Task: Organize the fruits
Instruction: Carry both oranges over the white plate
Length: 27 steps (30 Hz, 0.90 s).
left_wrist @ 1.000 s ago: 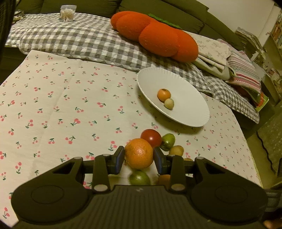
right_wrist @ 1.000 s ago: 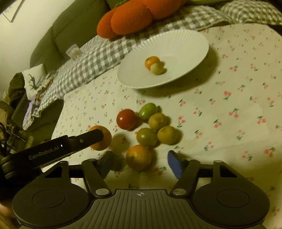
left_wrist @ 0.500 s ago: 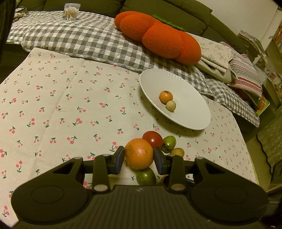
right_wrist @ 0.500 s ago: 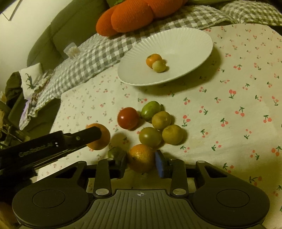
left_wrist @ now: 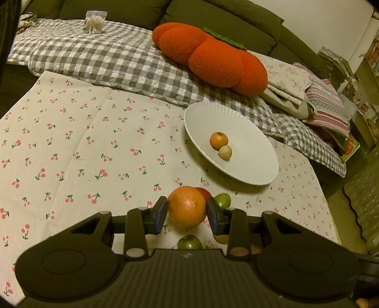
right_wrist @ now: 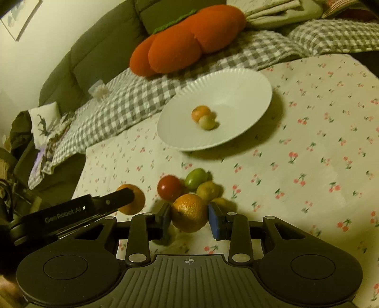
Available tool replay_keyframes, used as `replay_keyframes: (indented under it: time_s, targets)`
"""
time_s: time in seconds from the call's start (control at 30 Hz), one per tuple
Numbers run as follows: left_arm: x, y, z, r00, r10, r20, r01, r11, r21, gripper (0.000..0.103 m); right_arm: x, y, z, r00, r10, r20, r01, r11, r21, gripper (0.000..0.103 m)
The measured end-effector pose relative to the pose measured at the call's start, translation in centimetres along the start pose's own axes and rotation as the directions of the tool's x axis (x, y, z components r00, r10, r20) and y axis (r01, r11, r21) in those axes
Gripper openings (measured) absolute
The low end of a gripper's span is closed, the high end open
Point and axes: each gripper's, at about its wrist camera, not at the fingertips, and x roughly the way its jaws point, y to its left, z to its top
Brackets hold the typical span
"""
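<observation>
My left gripper [left_wrist: 187,212] is shut on a large orange [left_wrist: 186,206], held above the cherry-print cloth. My right gripper [right_wrist: 189,216] is shut on a second orange [right_wrist: 190,212], lifted just over the fruit pile. In the right wrist view the left gripper's finger [right_wrist: 113,201] crosses in front of its orange [right_wrist: 132,201]. A white ribbed plate [left_wrist: 248,165] [right_wrist: 236,92] holds a small orange fruit [left_wrist: 218,140] and a pale round fruit [left_wrist: 225,152]. On the cloth lie a red tomato [right_wrist: 169,186], a green fruit [right_wrist: 196,177] and a yellow-green fruit [right_wrist: 208,189].
An orange pumpkin-shaped cushion [left_wrist: 213,56] lies on a grey checked blanket [left_wrist: 106,59] behind the plate. Folded textiles [left_wrist: 327,111] are stacked at the far right. A small clear container [left_wrist: 94,21] stands at the back left. A green fruit [left_wrist: 189,241] lies under the left gripper.
The right gripper closed on the second orange and has lifted it off the cloth. The left gripper, still holding its orange, has risen and moved slightly toward the plate.
</observation>
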Motion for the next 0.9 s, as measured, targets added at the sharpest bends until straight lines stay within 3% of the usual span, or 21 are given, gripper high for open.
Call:
replay_keyframes:
  time_s: [0.43,0.7,0.9]
  targets:
    - [0.6,-1.7,2.1,0.999,-0.003,0.045,0.001,0.999,0.043,0.034,-1.3,-1.7,3.1,0.996,-0.036,0.076,0.035,0.999,0.01,0.033]
    - [2.3,-2.8,3.6,0.996,0.011,0.088,-0.021,0.993,0.12,0.034,-0.3,-2.7,5.0,0.99,-0.085,0.114,0.086,0.996,-0.007,0.033]
    - [4.7,-3.1,4.6,0.997,-0.002,0.081,-0.008,0.992,0.124,0.034,0.2,-3.3,6.2,0.986,-0.098,0.134,0.1,0.995,-0.01,0.033]
